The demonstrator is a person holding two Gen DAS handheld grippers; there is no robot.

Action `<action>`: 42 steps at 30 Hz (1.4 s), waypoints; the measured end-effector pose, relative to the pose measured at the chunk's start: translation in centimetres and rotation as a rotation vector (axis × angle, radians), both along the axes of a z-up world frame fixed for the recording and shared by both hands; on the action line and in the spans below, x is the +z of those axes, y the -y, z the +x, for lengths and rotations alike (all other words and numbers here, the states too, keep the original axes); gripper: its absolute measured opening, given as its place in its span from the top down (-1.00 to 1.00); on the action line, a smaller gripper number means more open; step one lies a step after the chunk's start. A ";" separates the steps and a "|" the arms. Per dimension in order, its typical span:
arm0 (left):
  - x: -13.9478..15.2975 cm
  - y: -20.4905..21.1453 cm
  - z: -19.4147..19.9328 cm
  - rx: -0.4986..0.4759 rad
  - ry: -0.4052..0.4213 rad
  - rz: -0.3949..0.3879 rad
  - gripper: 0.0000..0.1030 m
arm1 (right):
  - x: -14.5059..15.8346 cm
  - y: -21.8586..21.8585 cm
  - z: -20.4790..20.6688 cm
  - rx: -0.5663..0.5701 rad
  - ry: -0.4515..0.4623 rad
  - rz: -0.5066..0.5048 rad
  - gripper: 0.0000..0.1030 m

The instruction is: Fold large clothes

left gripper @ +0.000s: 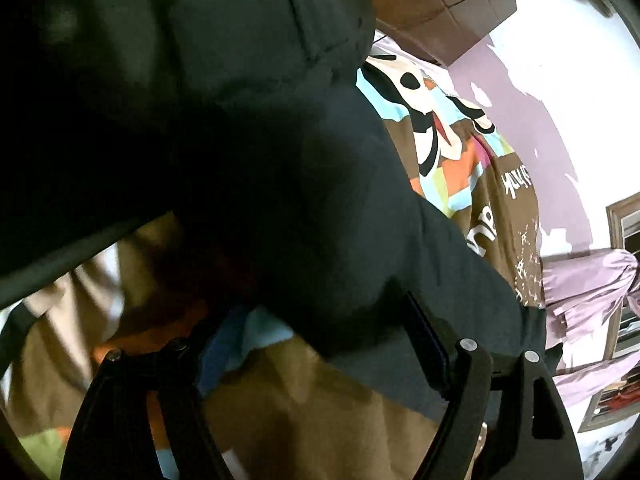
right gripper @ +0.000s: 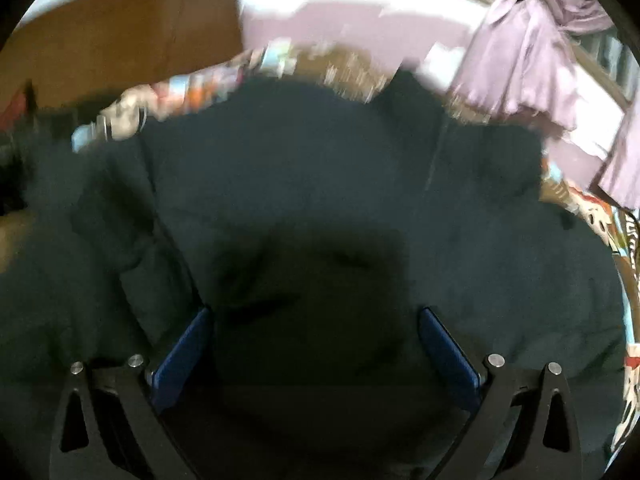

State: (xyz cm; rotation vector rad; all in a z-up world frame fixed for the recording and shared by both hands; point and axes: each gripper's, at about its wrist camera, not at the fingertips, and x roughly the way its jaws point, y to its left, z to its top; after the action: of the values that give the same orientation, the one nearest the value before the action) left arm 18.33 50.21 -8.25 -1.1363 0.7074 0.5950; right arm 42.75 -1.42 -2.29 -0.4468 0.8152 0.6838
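Observation:
A large dark teal-black garment (right gripper: 320,184) lies spread over a patterned bedcover (right gripper: 184,88). In the right wrist view my right gripper (right gripper: 314,320) hangs just above it with its blue pads (right gripper: 182,354) wide apart and nothing between them. In the left wrist view the same garment (left gripper: 304,184) hangs in bulky folds across the frame and covers the fingertips of my left gripper (left gripper: 316,340). The jaws stand apart, with the cloth draped over the right finger (left gripper: 436,356). Whether it grips the cloth is hidden.
The bedcover (left gripper: 460,160) is brown with bright cartoon patches. A wooden headboard (right gripper: 120,36) stands at the far end. Lilac curtains (right gripper: 532,56) and a window frame (left gripper: 624,280) are on the right. The wall (left gripper: 552,92) is lilac and white.

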 end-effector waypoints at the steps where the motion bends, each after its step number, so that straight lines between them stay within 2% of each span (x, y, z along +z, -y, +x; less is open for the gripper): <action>1: 0.0 -0.1 0.0 -0.011 -0.001 0.010 -0.43 | -0.3 0.3 0.1 -0.005 -0.004 0.019 -1.00; 2: 0.1 -0.1 0.3 -0.025 -0.005 0.026 -0.42 | -0.4 0.5 0.5 -0.010 -0.015 0.037 -1.00; 4: 0.4 0.1 0.8 -0.052 0.007 0.067 -0.12 | -0.3 0.6 0.7 -0.010 -0.027 0.046 -1.00; 6: 0.7 0.4 1.5 -0.072 -0.021 0.111 0.54 | -0.3 0.7 1.0 -0.010 -0.025 0.053 -1.00; 8: 1.6 1.1 1.9 -0.097 -0.043 0.183 0.81 | -0.4 0.6 1.1 -0.012 -0.026 0.060 -1.00; 12: 5.0 3.4 2.0 -0.123 -0.024 0.357 0.92 | -0.3 1.1 0.5 -0.018 -0.030 0.082 -1.00; 14: 7.6 5.3 2.2 -0.149 -0.012 0.474 0.93 | -0.3 1.4 0.4 -0.022 -0.032 0.093 -1.00; 16: 10.2 7.6 2.8 -0.196 0.017 0.592 0.94 | -0.3 1.7 0.2 -0.026 -0.033 0.103 -1.00; 19: 14.6 12.4 3.2 -0.302 0.103 0.747 0.94 | -0.1 2.1 0.0 -0.038 -0.030 0.121 -1.00; 24: 19.7 20.4 3.7 -0.482 0.250 0.880 0.94 | 1.4 3.9 -0.8 -0.067 0.009 0.221 -1.00; 27: 21.1 23.9 4.9 -0.565 0.314 0.880 0.94 | 2.5 6.2 -0.7 -0.126 -0.007 0.307 -1.00; 30: 21.8 27.7 6.9 -0.664 0.368 0.835 0.94 | 3.3 9.5 -0.3 -0.224 -0.042 0.409 -1.00; 34: 22.0 31.9 9.6 -0.774 0.421 0.819 0.94 | 4.5 13.8 0.5 -0.335 -0.082 0.522 -1.00; 36: 21.3 34.5 11.1 -0.848 0.437 0.803 0.94 | 5.4 15.4 0.6 -0.355 -0.075 0.556 -1.00; 38: 20.8 36.4 12.3 -0.905 0.444 0.754 0.94 | 6.7 16.9 0.3 -0.346 -0.045 0.603 -1.00; 39: 19.8 37.6 13.2 -0.935 0.444 0.698 0.94 | 7.2 17.5 0.0 -0.343 -0.031 0.620 -1.00; 42: 18.0 40.3 14.7 -0.972 0.461 0.595 0.94 | 8.7 19.5 -0.3 -0.341 0.002 0.670 -1.00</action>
State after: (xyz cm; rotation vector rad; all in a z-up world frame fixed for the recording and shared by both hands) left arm 33.04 9.87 9.76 -0.2604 0.5375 -0.2837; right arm 42.46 -20.93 6.46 0.2928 0.5936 0.5930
